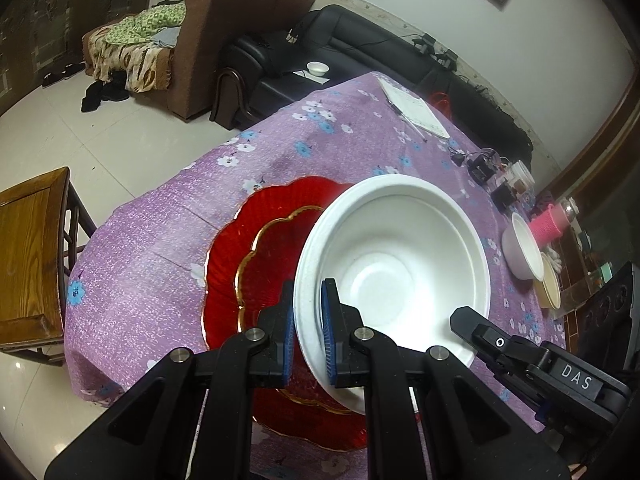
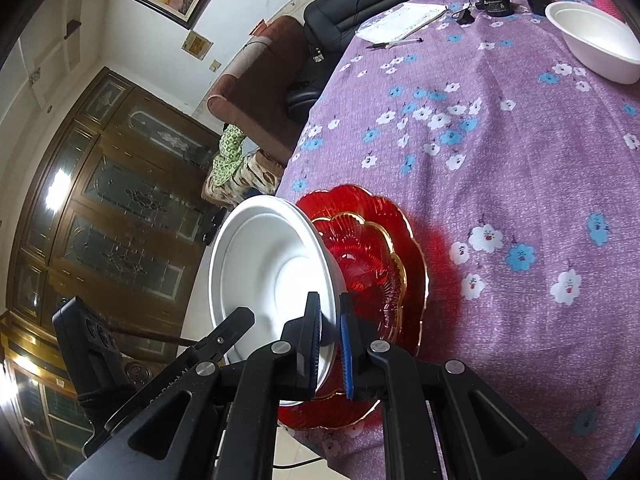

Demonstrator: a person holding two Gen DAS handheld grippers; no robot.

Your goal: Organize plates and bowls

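**Both grippers on one white bowl**

My left gripper pinches the white bowl's near rim — bowl tilted over the stacked red plates at the table's near edge. My right gripper clamps the same rim. Another white bowl sits far right.

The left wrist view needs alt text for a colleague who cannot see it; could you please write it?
The left gripper clamps the rim of a white foam bowl, tilted above two stacked red scalloped glass plates on a purple floral tablecloth. The right gripper reaches in from the right.
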